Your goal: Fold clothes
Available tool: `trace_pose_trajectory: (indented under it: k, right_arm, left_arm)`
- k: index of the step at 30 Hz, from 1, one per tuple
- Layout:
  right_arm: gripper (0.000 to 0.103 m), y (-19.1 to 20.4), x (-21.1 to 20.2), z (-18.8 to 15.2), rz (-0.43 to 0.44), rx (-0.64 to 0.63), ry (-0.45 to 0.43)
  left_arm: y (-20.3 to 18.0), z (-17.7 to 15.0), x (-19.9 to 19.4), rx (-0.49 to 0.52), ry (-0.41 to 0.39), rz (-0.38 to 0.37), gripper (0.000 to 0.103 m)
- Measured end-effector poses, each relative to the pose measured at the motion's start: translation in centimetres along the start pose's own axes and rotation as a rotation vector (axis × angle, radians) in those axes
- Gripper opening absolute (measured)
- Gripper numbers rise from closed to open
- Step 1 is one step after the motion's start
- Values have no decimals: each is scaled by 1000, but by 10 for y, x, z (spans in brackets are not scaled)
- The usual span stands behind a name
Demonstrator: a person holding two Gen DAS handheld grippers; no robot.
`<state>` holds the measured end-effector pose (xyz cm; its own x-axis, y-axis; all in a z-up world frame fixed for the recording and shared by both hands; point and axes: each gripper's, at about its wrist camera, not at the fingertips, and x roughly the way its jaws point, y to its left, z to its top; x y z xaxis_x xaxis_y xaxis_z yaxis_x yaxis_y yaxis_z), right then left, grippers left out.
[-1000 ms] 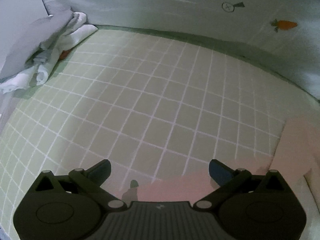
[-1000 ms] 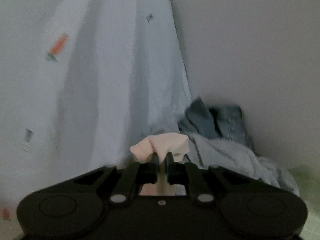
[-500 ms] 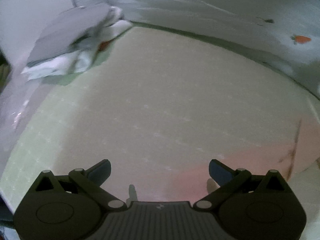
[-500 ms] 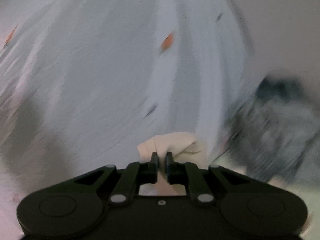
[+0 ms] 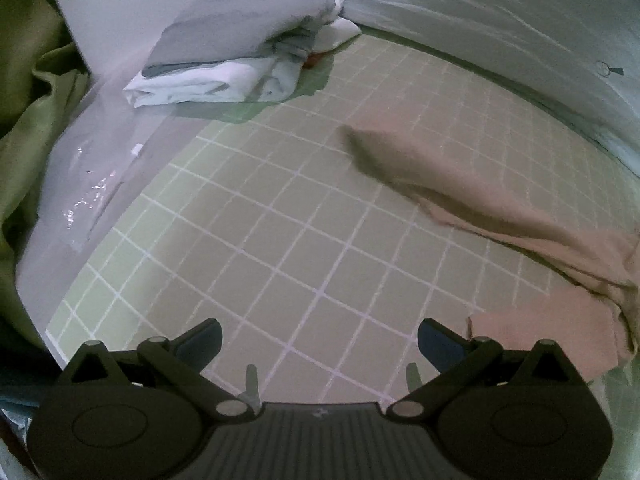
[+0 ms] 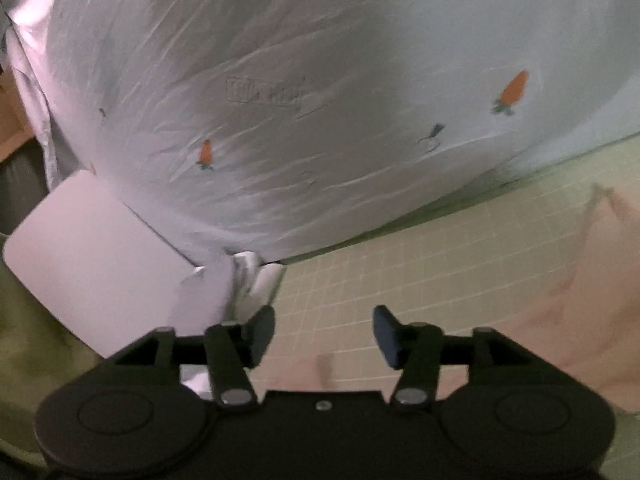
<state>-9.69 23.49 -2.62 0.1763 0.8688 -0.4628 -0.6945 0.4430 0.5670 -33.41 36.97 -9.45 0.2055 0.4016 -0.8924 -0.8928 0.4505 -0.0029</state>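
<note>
Both wide apart and empty: left gripper [image 5: 320, 344], right gripper [image 6: 324, 332]; pink garment [image 5: 500, 200], slightly blurred, lies ahead-right of each

A green gridded mat [image 5: 280, 216] meets a carrot-printed white sheet [image 6: 320, 80] behind.

Home: carrot-print sheet [image 6: 320, 80], clothes pile [image 5: 240, 44]

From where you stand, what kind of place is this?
Probably a home laundry-folding spot: a green grid mat as work surface, a pink garment on it, folded clothes stacked aside, and a carrot-print sheet behind.
</note>
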Motion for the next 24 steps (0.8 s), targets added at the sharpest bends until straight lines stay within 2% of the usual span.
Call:
trace_pose_trajectory:
  k: [4,11,16,24]
  right_arm:
    - [61,-47,-33,13,-119,44,-54]
    - [62,-147,-101,26,-318,132,-109]
    - [62,-213,-143,29,-407,167,-122]
    - [63,-309,-171,42,-508,230,-108]
  left_arm:
    - [-28,1,0,25,-1,-31,103]
    - [-108,-3,-9,94,-20,-89,103]
    - [-170,-13,-9,128,-20,-115,103]
    - [-242,-16,-2,133,-20,-118,103]
